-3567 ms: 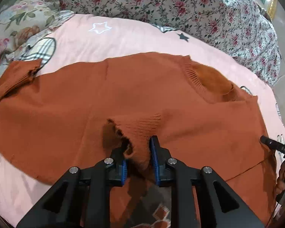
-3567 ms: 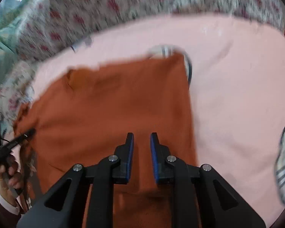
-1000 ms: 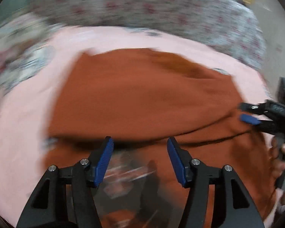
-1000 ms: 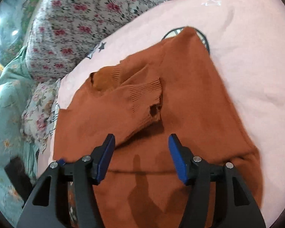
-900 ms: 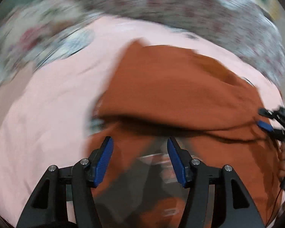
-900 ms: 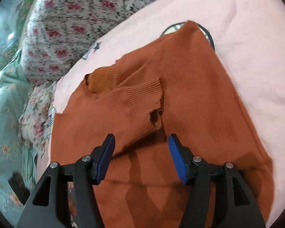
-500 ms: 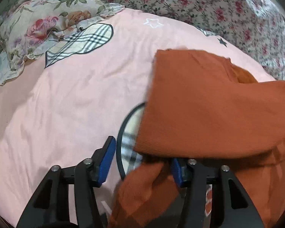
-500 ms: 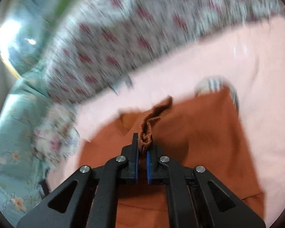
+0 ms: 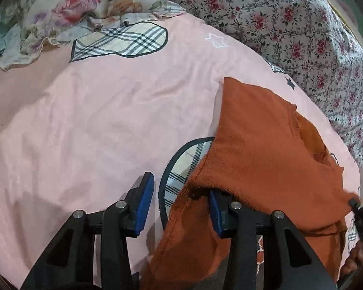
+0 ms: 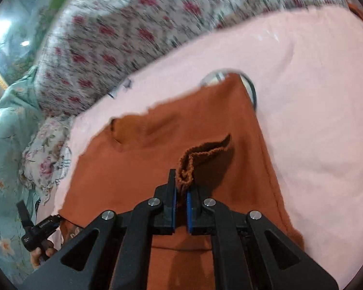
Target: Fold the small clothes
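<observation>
No writing is legible. The rust knit sweater lies partly folded on the pink sheet. Left gripper is closing around its edge, unclamped; right gripper pinches the ribbed cuff.

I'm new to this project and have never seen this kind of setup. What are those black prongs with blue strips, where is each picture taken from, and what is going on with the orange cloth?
The prongs are hand-held grippers, one in each of a person's hands, with no robot arm. Each carries a wide-angle camera looking along its two fingers, so each picture is one gripper's own view.

On the pink bedsheet lies an orange sweater, partly folded. A floral quilt and a floral pillow lie behind it.

In the right view, the right gripper is shut on the sweater's ribbed cuff, lifting the sleeve end. In the left view, the left gripper is closing; the sweater's edge drapes over its right-hand finger, but the pads do not clamp it yet. The black object at that view's right edge is the other gripper.
</observation>
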Demonstrator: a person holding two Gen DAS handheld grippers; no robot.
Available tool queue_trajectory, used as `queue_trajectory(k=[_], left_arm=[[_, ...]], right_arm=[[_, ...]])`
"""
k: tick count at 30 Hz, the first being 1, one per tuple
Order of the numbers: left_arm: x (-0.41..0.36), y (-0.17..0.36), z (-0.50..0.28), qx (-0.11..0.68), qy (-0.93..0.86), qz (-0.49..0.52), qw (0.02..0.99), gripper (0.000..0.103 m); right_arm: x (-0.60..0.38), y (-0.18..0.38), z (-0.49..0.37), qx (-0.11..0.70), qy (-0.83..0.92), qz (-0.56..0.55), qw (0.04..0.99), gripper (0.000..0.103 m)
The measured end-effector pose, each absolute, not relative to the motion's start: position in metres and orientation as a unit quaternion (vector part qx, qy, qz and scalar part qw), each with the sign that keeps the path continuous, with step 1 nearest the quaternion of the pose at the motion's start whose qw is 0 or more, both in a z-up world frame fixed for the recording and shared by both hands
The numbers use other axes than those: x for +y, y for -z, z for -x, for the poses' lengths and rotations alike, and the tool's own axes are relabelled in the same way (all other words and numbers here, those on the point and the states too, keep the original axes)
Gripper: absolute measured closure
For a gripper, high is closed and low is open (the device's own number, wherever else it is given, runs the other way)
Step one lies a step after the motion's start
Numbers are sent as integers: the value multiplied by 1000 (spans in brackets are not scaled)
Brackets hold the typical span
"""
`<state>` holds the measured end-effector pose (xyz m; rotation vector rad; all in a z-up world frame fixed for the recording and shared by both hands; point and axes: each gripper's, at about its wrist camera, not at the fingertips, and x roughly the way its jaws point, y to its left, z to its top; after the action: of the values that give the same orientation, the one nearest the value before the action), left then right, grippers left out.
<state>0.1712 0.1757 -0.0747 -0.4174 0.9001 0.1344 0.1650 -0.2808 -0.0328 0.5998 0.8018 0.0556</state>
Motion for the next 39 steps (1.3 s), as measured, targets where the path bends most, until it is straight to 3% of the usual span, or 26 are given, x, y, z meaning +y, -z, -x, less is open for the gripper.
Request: queue_trajectory(k=[8, 13, 19, 23, 25, 28, 31, 35, 39], left_arm=[[166, 77, -173, 440, -55, 174, 879, 59], [171, 67, -155, 452, -33, 161, 876, 63], [165, 31, -140, 399, 45, 177, 899, 63], [138, 44, -170, 424, 48, 133, 895, 61], [132, 61, -184, 453, 12, 92, 887, 65], [140, 70, -187, 467, -19, 63, 882, 56], [156, 62, -170, 462, -10, 84, 883, 55], [164, 50, -125, 454, -1, 84, 887, 51], [177, 57, -71, 466, 49, 122, 875, 51]], right_arm=[[-291, 76, -166, 436, 28, -265, 860, 96], [-294, 64, -161, 441, 61, -249, 860, 91], [-284, 28, -147, 382, 38, -239, 892, 90], [-269, 53, -171, 431, 0, -252, 866, 85], [-274, 71, -173, 462, 22, -259, 848, 85], [-288, 72, -160, 450, 28, -283, 846, 85], [-299, 57, -136, 444, 38, -275, 852, 82], [-295, 36, -102, 433, 7, -268, 860, 68], [-291, 24, -59, 428, -28, -261, 865, 67]])
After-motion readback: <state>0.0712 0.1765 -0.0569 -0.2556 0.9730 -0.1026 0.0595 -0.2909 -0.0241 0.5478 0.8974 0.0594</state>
